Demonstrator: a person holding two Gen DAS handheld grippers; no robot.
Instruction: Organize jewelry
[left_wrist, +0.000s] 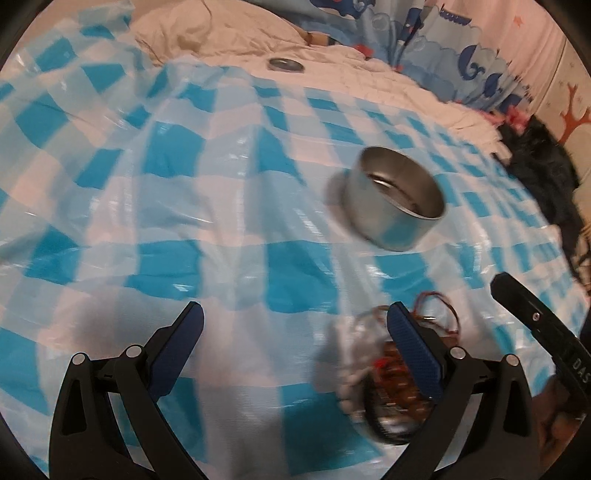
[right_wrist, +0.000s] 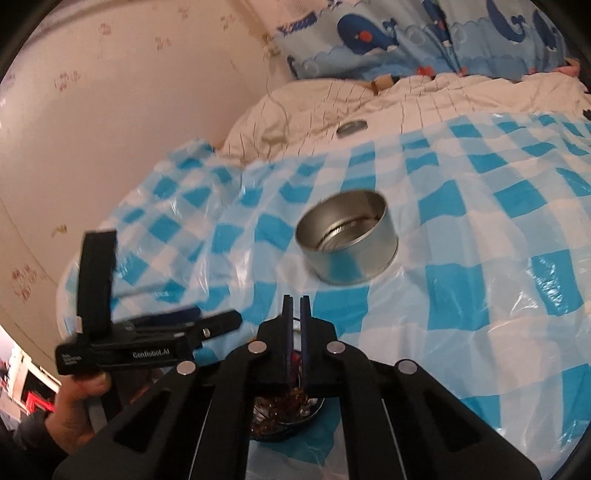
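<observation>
A round silver tin (left_wrist: 397, 199) stands open on the blue-and-white checked plastic sheet (left_wrist: 166, 206); it also shows in the right wrist view (right_wrist: 349, 242). A blurred pile of jewelry (left_wrist: 388, 373), brown beads, red cord and pale beads, lies near the front, partly behind my left gripper's right finger. My left gripper (left_wrist: 295, 325) is open and empty above the sheet. My right gripper (right_wrist: 294, 306) has its jaws nearly together above the jewelry pile (right_wrist: 284, 413); I cannot make out anything held between them. The left gripper body (right_wrist: 147, 343) shows at left in the right wrist view.
The tin's lid (left_wrist: 285, 65) lies on the cream quilt (left_wrist: 351, 85) behind the sheet. A whale-print curtain (right_wrist: 424, 33) hangs at the back. Dark clothing (left_wrist: 543, 162) lies at the right edge. A wall (right_wrist: 129, 110) runs along the left.
</observation>
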